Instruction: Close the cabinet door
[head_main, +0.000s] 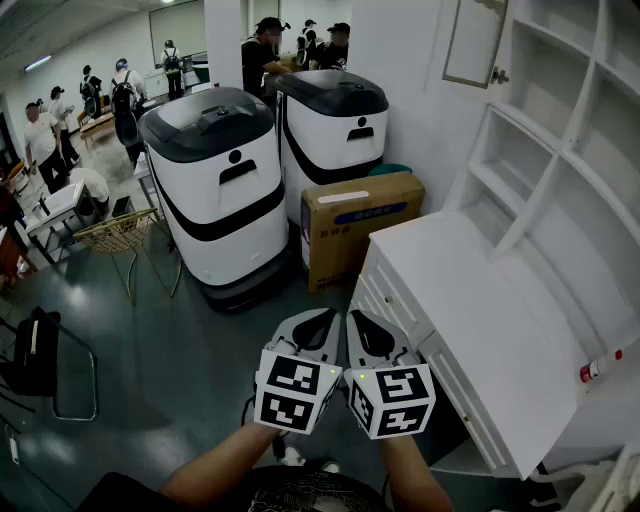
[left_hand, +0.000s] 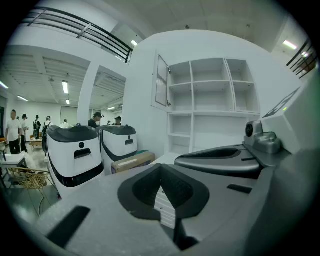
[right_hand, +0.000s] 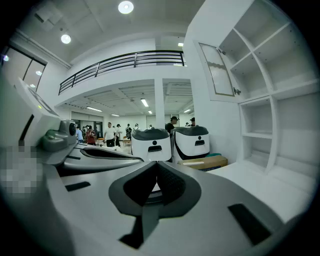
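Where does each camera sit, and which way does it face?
Head view: on the person's head, looking steeply down at the left gripper and right gripper, side by side before the white cabinet; both forearms show.
Left gripper view: on the left gripper, looking along its shut jaws at the shelves and open cabinet door; the right gripper shows beside it.
Right gripper view: on the right gripper, facing two white machines; the left gripper shows beside it.
Shared: both gripper views show the cabinet door.

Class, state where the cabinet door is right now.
The cabinet door stands open at the head view's upper right, just left of the white shelves, above the drawer unit.
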